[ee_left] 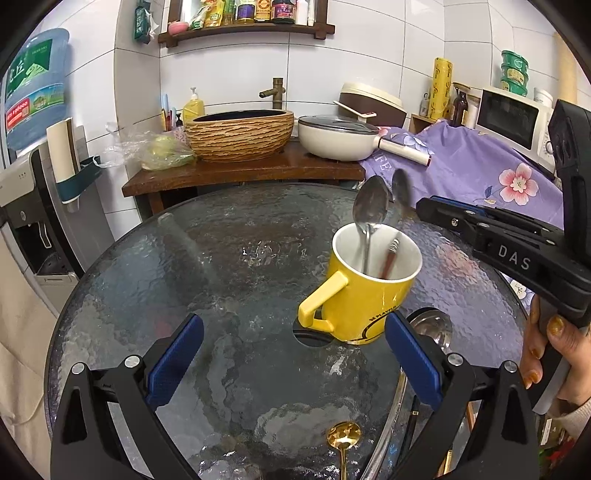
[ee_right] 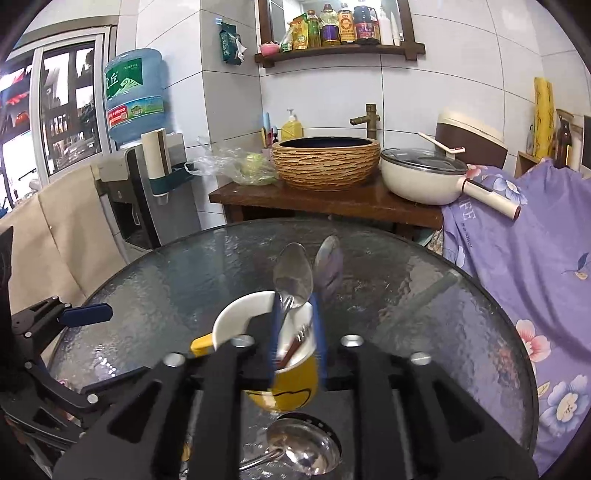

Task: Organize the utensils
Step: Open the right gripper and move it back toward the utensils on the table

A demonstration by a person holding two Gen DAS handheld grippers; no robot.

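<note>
On the glass surface (ee_left: 229, 280) stands the yellow mug (ee_left: 365, 291) with two spoons (ee_left: 370, 206) upright inside. My right tongs (ee_right: 297, 332) sit narrowly parted above its rim, gripping nothing. My left tongs (ee_left: 295, 362) gape wide and empty; only their camera shows the gold spoon (ee_left: 344, 437), while both catch the ladle (ee_right: 304, 446).

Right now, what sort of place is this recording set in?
Most likely a small home kitchen: a vessel sink with a brass faucet, a wall shelf of oil and sauce bottles, and a microwave beside the round glass table.
</note>
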